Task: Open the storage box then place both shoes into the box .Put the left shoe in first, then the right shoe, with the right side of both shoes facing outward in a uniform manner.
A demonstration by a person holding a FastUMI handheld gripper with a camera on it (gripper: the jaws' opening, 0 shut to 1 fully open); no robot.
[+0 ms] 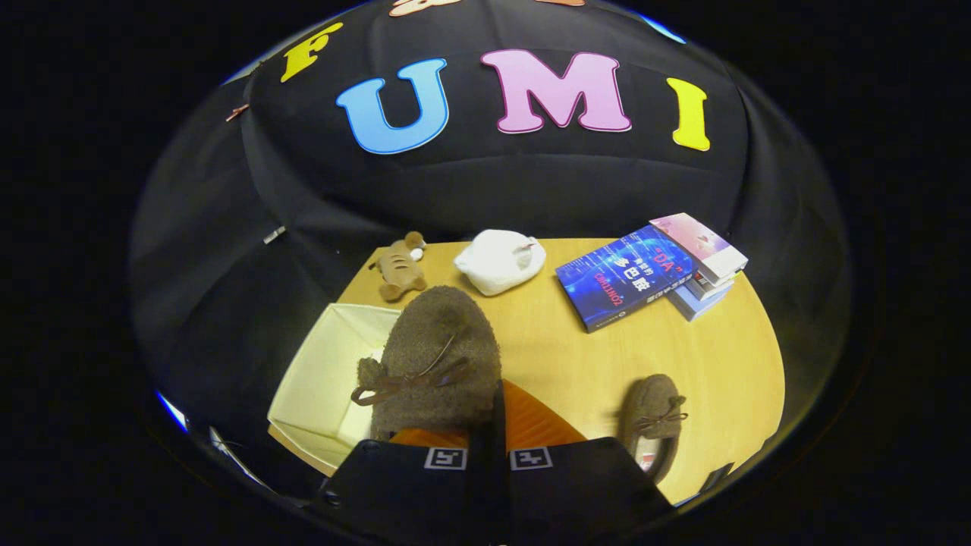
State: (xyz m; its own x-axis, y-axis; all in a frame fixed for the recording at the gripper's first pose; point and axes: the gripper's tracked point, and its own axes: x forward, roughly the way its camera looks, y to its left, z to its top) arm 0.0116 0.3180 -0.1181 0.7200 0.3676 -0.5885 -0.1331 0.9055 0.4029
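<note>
A brown fuzzy shoe with a bow (436, 364) hangs toe-forward in my gripper (489, 432), whose fingers are pressed together on the shoe's heel rim. It is held over the right part of the open cream storage box (318, 379), which stands on the wooden table to the left of the fingers. The second brown shoe (652, 421) lies on the table to the right of the fingers, toe pointing away from me.
Beyond the held shoe lie a small brown plush toy (400, 265) and a white soft item (501, 260). A blue book (626, 274) leans against a short stack of books (702, 265) at the far right. The wooden table (728, 356) ends at the black cloth wall.
</note>
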